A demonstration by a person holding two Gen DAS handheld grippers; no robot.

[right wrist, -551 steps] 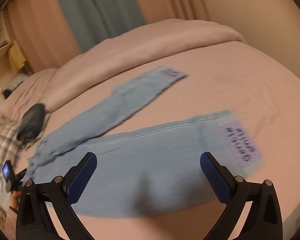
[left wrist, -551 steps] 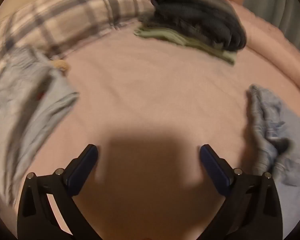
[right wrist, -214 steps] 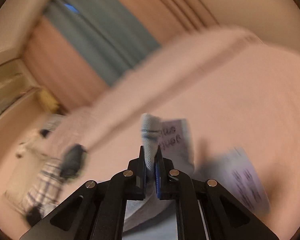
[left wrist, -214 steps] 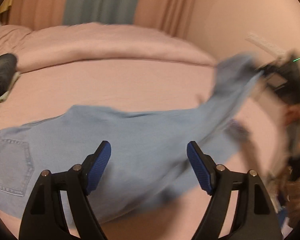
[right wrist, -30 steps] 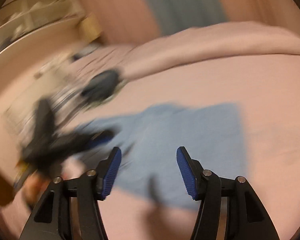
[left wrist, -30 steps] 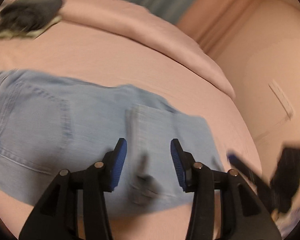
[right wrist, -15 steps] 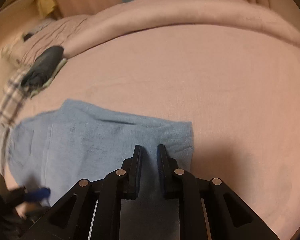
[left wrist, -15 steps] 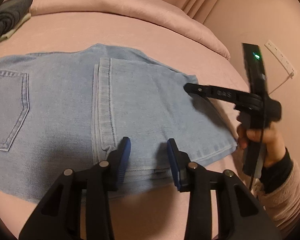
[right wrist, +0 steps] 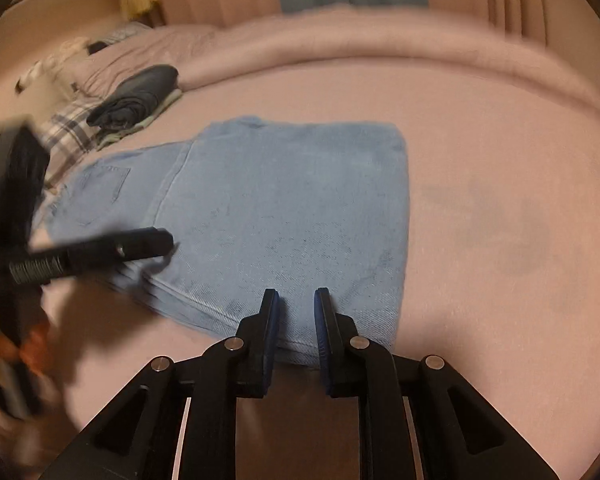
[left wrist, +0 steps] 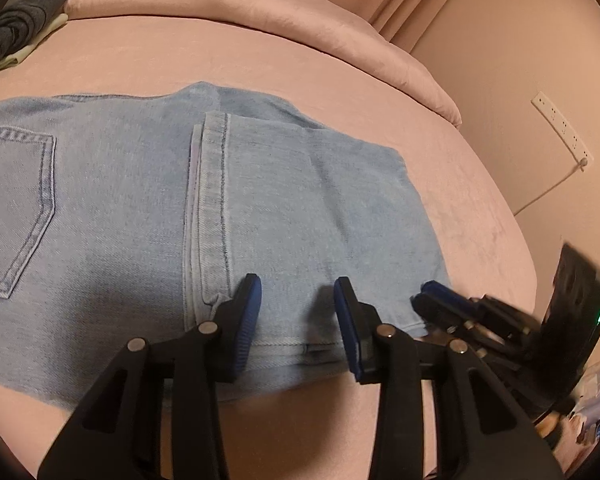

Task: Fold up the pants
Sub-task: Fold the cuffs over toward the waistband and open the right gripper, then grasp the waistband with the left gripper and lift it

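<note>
Both grippers sit low at the near edge of the light blue denim pants [left wrist: 284,200], which lie folded once on the pink bed sheet [left wrist: 480,208], legs doubled back over the seat so the hem band runs across the middle beside the back pocket.

Left gripper [left wrist: 298,300] has its blue-padded jaws partly apart, straddling the near edge of the top layer close to the hem seam; the pads do not visibly press on the cloth, so it reads as released. Right gripper [right wrist: 296,308] shows a narrow gap between its jaws, tips over the near edge by the folded corner. Denim may be caught between them, but I cannot tell; no fabric is visibly raised.

My reading is that the second fold is being set up: both grippers take hold of the near edge of the folded end. The next move calls for each gripper to close firmly on all the layers, then lift together and carry that end over toward the pocket end, keeping the edges level so the stack stays square.

A dark folded garment [right wrist: 140,96] rests well apart near the plaid pillow [right wrist: 72,132].
</note>
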